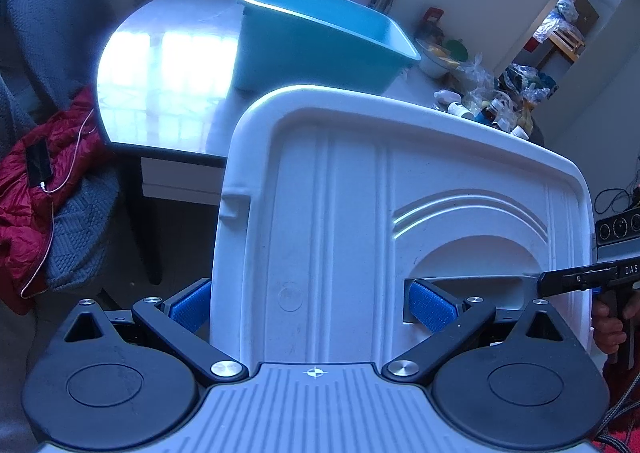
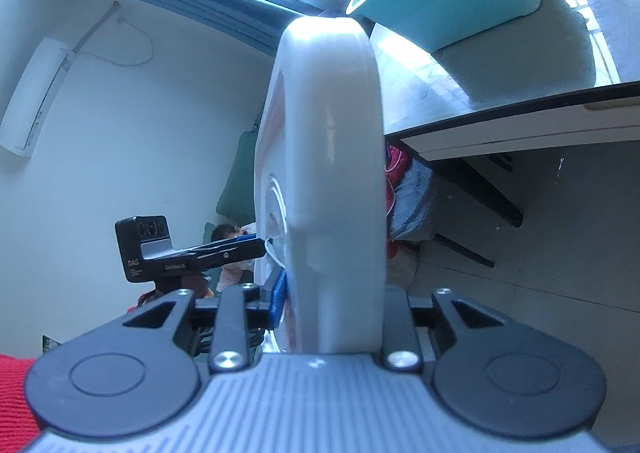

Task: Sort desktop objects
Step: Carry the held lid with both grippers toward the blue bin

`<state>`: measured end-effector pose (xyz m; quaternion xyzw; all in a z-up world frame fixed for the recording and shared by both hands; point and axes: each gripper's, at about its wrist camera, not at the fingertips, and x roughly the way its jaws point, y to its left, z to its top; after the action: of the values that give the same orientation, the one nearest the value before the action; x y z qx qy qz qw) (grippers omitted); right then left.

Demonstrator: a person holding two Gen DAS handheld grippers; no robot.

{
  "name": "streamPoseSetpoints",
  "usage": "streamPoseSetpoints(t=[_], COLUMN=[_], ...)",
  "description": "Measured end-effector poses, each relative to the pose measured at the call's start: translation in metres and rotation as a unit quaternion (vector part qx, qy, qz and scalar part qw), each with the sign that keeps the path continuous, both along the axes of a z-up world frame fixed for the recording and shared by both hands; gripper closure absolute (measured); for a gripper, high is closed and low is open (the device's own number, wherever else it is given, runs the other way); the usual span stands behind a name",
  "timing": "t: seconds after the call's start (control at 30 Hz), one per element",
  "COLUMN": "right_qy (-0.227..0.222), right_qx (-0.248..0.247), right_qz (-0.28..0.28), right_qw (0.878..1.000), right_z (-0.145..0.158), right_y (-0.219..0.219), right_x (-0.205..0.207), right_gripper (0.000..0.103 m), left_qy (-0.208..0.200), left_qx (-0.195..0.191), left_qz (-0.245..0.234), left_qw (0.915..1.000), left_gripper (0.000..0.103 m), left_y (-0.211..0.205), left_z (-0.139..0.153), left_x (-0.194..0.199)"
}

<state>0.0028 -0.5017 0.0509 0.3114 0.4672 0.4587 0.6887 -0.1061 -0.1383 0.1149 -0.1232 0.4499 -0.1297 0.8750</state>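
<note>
A big white plastic lid (image 1: 360, 221) stands tilted in front of the table. My left gripper (image 1: 312, 305) is shut on it: one blue pad (image 1: 192, 307) presses its left edge and the other sits in the handle recess. From the right, my right gripper (image 1: 560, 279) reaches the same recess. In the right wrist view the lid (image 2: 332, 173) is edge-on, with its rim filling the space between the fingers of my right gripper (image 2: 340, 301). One blue pad (image 2: 280, 299) lies right beside its face and the other is hidden, so pressure cannot be told. My left gripper (image 2: 240, 249) meets the lid from the far side.
A turquoise bin (image 1: 320, 41) sits on the glossy table (image 1: 168, 65) behind the lid. Bottles, bags and a bowl (image 1: 492, 101) crowd the table's right end. A grey chair with a red jacket (image 1: 44, 189) and a phone stands at the left. A hand (image 1: 608, 325) grips the right tool.
</note>
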Motion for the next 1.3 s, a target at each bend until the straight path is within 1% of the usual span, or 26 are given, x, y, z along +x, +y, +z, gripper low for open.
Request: streamPoseSetpoints(t=[0.1, 0.27, 0.8, 0.97, 1.13, 1.3], right_qy=[0.000, -0.006, -0.008, -0.010, -0.001, 0.003], right_qx=[-0.006, -0.016, -0.022, -0.019, -0.004, -0.005], right_qz=[-0.004, 0.000, -0.002, -0.013, -0.033, -0.043], right_qw=[1.000, 1.000, 1.000, 1.000, 0.999, 0.999], right_z=[0.000, 0.006, 0.011, 0.012, 0.005, 0.002], right_y=[0.000, 0.004, 0.005, 0.000, -0.016, -0.025], right_x=[-0.001, 0.000, 0.004, 0.000, -0.004, -0.004], right_gripper=[0.071, 0.070, 0.070, 0.070, 0.070, 0.070], left_qy=[-0.002, -0.001, 0.000, 0.003, 0.000, 0.007], left_qx=[0.002, -0.005, -0.011, -0.009, 0.001, -0.002], left_qz=[-0.003, -0.001, -0.009, -0.024, -0.047, -0.061], left_qw=[1.0000, 1.0000, 0.9999, 0.9997, 0.9989, 0.9981], left_gripper=[0.001, 0.001, 0.001, 0.001, 0.001, 0.001], left_y=[-0.002, -0.001, -0.004, -0.012, -0.026, -0.034], left_z=[0.000, -0.003, -0.004, -0.003, 0.000, -0.006], left_x=[0.000, 0.000, 0.001, 0.012, 0.026, 0.038])
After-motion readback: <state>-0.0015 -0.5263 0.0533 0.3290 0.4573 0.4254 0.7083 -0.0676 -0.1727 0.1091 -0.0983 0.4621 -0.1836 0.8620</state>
